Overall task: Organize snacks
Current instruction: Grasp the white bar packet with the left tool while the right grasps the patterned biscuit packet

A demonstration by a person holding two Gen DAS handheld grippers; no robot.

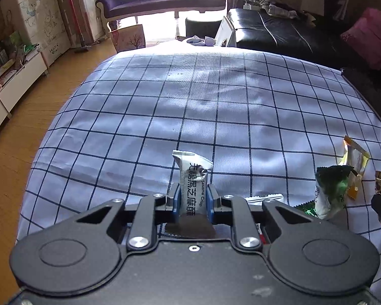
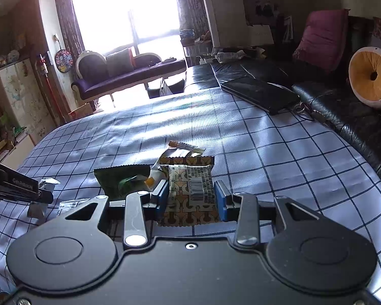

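My left gripper (image 1: 193,200) is shut on a white sesame crisp packet (image 1: 192,178), held upright above the checked tablecloth (image 1: 165,117). It also shows from the side in the right wrist view (image 2: 42,194). My right gripper (image 2: 191,198) has its blue pads on either side of a yellow-brown patterned snack packet (image 2: 190,190) lying on the cloth; the pads touch or nearly touch its edges. A green packet (image 2: 122,180) lies just left of it, and an orange-edged packet (image 2: 188,148) behind. In the left wrist view the green packet (image 1: 330,190) and orange packet (image 1: 355,160) sit at right.
A black leather sofa (image 2: 330,106) runs along the table's right side, with a dark tablet (image 2: 261,94), a pink cushion (image 2: 317,40) and a round yellow cushion (image 2: 370,76). A purple chaise (image 1: 160,0) stands beyond. A low white cabinet (image 1: 15,86) and wooden floor are left.
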